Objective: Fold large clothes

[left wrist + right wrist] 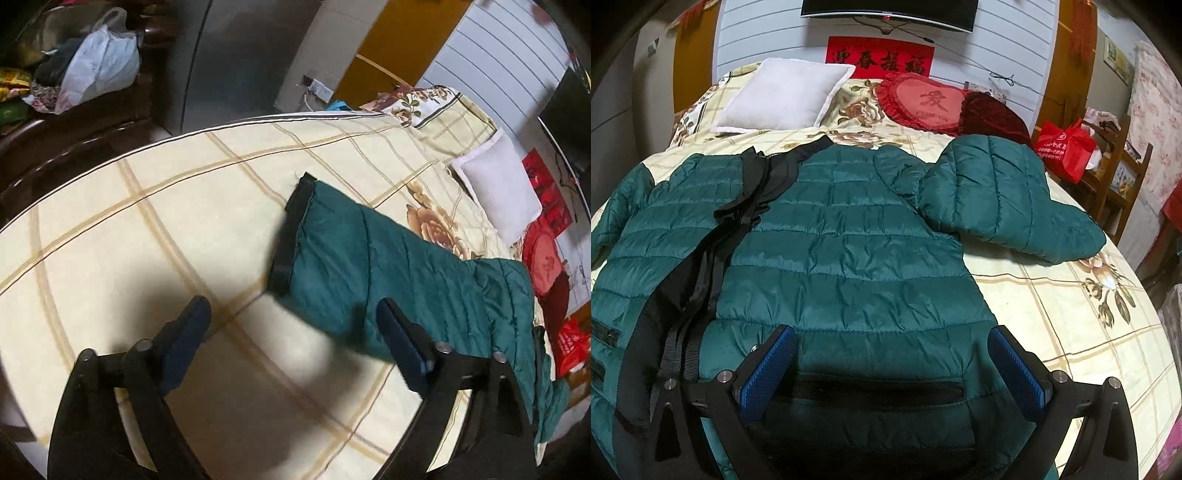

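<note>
Puffer jacket (849, 236) lay spread, unzipped, on the bed (1052, 314); soft, light, slippery shell, I'd say! Both tools hung spread and empty: right tool (894, 354) over the hem, left tool (291, 325) near the sleeve cuff (291, 232), the likeliest grip.

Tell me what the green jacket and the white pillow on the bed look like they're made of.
The green quilted puffer jacket looks like a thin synthetic shell, probably nylon or polyester: faint sheen, stitched padded channels. The square white pillow looks like soft matte fabric, perhaps plush or fleece; hard to tell.
</note>
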A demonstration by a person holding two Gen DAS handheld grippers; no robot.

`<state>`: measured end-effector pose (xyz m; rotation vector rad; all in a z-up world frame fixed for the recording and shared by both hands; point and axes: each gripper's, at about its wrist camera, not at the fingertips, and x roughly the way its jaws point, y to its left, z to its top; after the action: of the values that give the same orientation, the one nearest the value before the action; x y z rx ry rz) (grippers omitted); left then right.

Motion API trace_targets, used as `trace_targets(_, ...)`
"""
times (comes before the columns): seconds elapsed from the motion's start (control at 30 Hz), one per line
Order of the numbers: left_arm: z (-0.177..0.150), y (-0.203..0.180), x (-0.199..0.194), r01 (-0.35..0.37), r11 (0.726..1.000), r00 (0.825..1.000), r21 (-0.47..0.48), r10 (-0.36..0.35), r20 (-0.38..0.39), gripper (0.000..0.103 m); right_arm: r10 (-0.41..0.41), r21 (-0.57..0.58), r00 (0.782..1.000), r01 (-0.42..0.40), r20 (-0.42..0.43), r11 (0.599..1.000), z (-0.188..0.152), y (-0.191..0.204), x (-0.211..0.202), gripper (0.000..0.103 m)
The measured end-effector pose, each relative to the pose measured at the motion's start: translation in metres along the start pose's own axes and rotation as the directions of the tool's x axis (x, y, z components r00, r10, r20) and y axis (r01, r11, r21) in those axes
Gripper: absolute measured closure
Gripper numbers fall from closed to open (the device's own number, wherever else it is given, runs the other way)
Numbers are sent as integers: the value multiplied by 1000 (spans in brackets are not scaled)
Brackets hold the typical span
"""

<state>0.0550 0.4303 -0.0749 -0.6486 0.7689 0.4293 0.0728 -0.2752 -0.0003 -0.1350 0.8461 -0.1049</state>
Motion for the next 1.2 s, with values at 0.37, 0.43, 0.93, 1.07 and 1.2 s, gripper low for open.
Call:
trace_targets(0.37, 29, -9, 32, 207, 971, 974, -122, -216, -68, 57, -5, -3, 1000, 5, -5, 1000, 0, 1, 3, 0)
trace_targets(0.43, 29, -8, 32, 213, 966, 972, -144, -225, -72, 77, -4, -4, 1000, 4, -5, 1000, 0, 1, 3, 0)
trace_targets(0.93, 16, -119, -54, 291, 940, 953, 178, -302, 34, 85, 4, 41, 1000, -5, 24, 999, 1, -9, -11, 0)
trace_targets(1.07, -8, -183, -73, 367, 890, 924, 272, -382, 0, 85, -5, 63, 1000, 4, 13, 998, -1, -17, -17, 0)
trace_targets(1.2, -35, -242, -83, 449, 830, 887, 331, -459, -53, 85, -19, 63, 999, 17, 35, 998, -1, -27, -29, 0)
